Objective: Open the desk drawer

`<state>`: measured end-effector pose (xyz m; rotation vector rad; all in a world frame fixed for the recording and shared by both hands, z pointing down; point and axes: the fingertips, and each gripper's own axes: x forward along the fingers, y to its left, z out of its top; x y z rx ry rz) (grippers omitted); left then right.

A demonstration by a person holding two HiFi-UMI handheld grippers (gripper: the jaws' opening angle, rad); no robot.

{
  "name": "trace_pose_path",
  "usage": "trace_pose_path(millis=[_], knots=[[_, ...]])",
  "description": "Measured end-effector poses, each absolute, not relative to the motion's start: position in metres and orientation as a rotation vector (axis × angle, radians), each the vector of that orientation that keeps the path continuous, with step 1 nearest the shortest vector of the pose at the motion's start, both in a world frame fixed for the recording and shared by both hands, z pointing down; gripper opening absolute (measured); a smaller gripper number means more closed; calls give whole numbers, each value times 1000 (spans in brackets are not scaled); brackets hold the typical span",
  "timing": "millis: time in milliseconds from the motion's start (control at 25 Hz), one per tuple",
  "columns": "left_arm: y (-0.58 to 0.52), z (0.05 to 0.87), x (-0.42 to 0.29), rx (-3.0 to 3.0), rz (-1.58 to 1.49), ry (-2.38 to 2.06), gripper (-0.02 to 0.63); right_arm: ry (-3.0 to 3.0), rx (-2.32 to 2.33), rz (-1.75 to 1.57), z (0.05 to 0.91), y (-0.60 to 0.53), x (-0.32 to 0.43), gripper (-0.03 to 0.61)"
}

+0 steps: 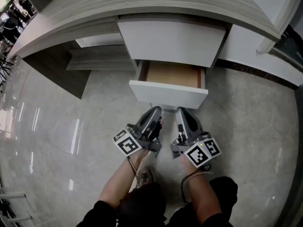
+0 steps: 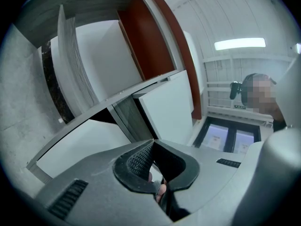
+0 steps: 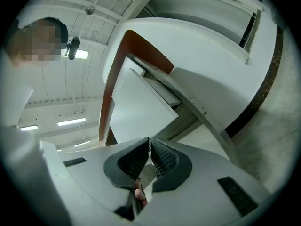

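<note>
Left claw (image 1: 156, 110) and right claw (image 1: 182, 111) were pressed together, empty. Drawer (image 1: 168, 94), part open below the desk (image 1: 94, 8) front edge, lay just ahead of both tips, front crosswise, neither nearer.

The left forearm (image 1: 118, 186) and right forearm (image 1: 202, 193) reach forward side by side; the left gripper (image 1: 155, 113) and right gripper (image 1: 182, 114) (tips pointing far) have jaws pressed together, holding nothing.

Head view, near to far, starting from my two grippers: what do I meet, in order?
left gripper and right gripper side by side → open drawer's white front → wooden inside → upper white front → desk top
</note>
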<state>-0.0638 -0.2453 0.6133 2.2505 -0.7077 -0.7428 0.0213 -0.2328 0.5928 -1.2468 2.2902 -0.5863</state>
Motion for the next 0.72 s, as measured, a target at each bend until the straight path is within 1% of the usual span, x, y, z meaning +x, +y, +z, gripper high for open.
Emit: trace_pose_path(millis=[80,720], knots=[[-244,617,-61,2274,-702,-724,3,2326,-1286,-563,597,-231,19,6],[-237,622,-55,2376,-552,-809,3,2481,-1438,-425,601,-224,14,6]])
